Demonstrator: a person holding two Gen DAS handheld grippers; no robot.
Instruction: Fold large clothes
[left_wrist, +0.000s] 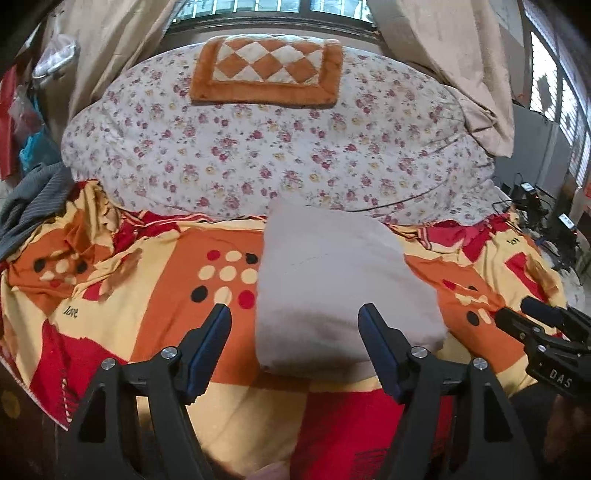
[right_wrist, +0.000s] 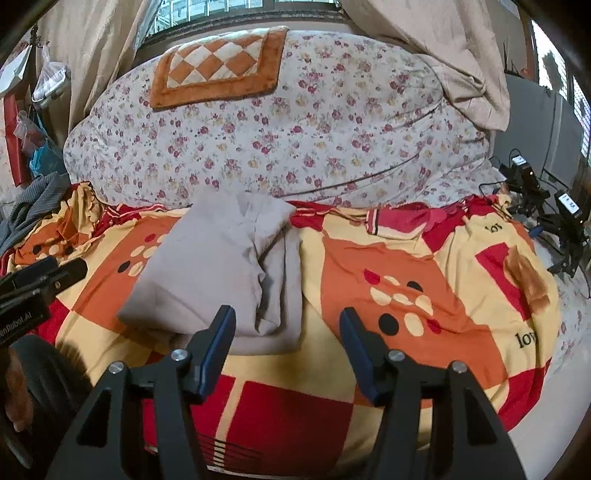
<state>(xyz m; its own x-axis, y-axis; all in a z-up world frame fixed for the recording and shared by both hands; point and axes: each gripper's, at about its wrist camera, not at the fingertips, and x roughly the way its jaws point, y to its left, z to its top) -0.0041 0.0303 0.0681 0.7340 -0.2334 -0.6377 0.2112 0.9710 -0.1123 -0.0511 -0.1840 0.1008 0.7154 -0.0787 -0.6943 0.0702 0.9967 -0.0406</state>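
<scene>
A folded pale grey garment (left_wrist: 340, 280) lies as a thick bundle on the orange, red and cream bedspread (left_wrist: 147, 332). My left gripper (left_wrist: 294, 310) is open, its blue-padded fingers apart over the bundle's near edge with nothing pressed between them. In the right wrist view the garment (right_wrist: 214, 266) shows its layered folds, lying left of centre. My right gripper (right_wrist: 287, 312) is open beside the bundle's near right corner, over the bedspread (right_wrist: 406, 258). Each gripper appears at the edge of the other's view: the right gripper (left_wrist: 517, 308) and the left gripper (right_wrist: 70, 267).
A bulky floral quilt (left_wrist: 277, 147) rises behind the garment, with an orange checkered cushion (left_wrist: 266, 70) on top. Grey striped cloth (left_wrist: 29, 206) is heaped at the left edge of the bed. Black devices and cables (right_wrist: 554, 214) sit off the right side. Beige curtains hang at the back.
</scene>
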